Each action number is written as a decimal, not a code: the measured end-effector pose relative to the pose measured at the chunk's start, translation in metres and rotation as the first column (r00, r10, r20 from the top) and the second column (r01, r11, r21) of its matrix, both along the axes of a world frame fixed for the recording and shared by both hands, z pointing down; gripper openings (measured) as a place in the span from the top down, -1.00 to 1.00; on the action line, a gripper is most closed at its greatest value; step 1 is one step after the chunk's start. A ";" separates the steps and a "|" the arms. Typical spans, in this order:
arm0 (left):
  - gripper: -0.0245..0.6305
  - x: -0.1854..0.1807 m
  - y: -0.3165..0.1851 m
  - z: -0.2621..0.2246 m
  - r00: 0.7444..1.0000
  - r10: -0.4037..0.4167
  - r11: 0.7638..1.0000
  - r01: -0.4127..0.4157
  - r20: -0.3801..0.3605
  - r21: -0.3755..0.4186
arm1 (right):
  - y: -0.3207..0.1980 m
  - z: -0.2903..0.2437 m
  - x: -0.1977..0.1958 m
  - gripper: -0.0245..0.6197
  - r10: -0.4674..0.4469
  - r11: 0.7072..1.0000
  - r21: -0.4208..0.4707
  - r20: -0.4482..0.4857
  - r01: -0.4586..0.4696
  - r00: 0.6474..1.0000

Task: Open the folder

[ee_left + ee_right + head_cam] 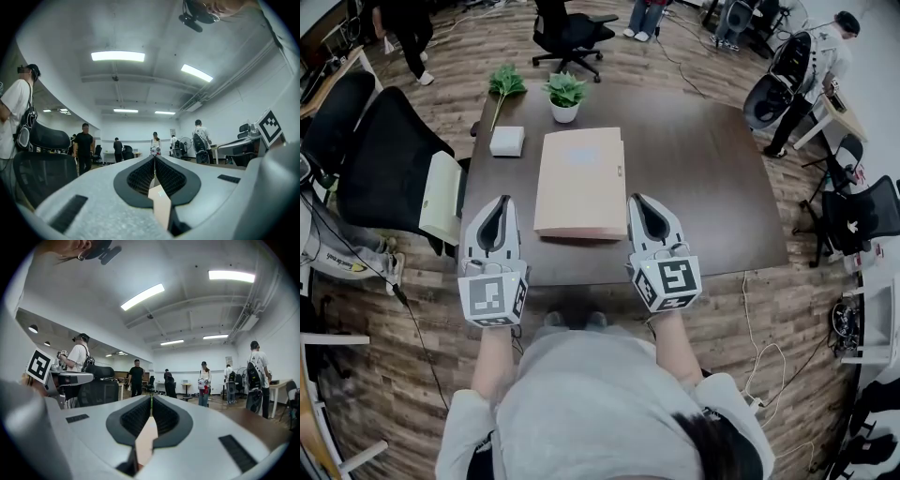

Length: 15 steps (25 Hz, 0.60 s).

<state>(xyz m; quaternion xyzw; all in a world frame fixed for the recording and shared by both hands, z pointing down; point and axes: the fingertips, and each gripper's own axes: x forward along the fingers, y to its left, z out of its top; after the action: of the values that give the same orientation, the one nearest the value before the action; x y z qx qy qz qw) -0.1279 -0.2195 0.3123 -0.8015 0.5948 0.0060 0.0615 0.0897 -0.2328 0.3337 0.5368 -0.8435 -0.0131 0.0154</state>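
Claws point level, side by side: my left claw [498,202] and right claw [639,200] both have jaws pressed together on nothing, above the desk's [703,178] near edge. Folder [579,183] lies closed between them; white box [507,141] and potted plant [565,95] sit beyond.

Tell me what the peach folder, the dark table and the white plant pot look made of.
Pale peach rectangular folder: probably matte card or plastic; flat, dull surface.
Dark brown table: wood or wood-look laminate; smooth, faint sheen.
Small white plant pot: likely ceramic or plastic; too small to tell.
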 end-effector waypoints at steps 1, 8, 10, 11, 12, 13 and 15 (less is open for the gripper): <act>0.88 0.000 0.000 0.000 1.000 -0.001 1.000 0.001 0.000 0.001 | 0.000 -0.001 0.000 0.87 0.001 1.000 0.004 0.000 -0.001 1.000; 0.88 0.001 -0.003 0.000 1.000 -0.005 1.000 0.005 0.004 -0.003 | -0.003 -0.004 0.003 0.87 0.005 1.000 0.016 0.009 -0.005 1.000; 0.88 0.002 -0.004 0.000 1.000 -0.006 1.000 0.006 0.006 -0.003 | -0.004 -0.005 0.004 0.87 0.006 1.000 0.017 0.010 -0.006 1.000; 0.88 0.002 -0.005 0.000 1.000 -0.006 1.000 0.006 0.007 -0.002 | -0.005 -0.005 0.004 0.87 0.006 1.000 0.018 0.011 -0.006 1.000; 0.88 0.002 -0.005 0.000 1.000 -0.006 1.000 0.006 0.007 -0.002 | -0.005 -0.005 0.004 0.87 0.006 1.000 0.018 0.011 -0.006 1.000; 0.88 0.002 -0.006 0.000 1.000 -0.006 1.000 0.006 0.007 -0.002 | -0.006 -0.005 0.004 0.87 0.006 1.000 0.018 0.010 -0.006 1.000; 0.88 0.002 -0.007 0.001 1.000 -0.005 1.000 0.005 0.007 -0.001 | -0.007 -0.004 0.004 0.87 0.006 1.000 0.018 0.012 -0.006 1.000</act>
<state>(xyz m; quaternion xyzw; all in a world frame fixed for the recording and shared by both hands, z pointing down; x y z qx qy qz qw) -0.1261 -0.2260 0.3135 -0.7999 0.5968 0.0029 0.0630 0.0935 -0.2395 0.3295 0.5395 -0.8418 -0.0175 0.0055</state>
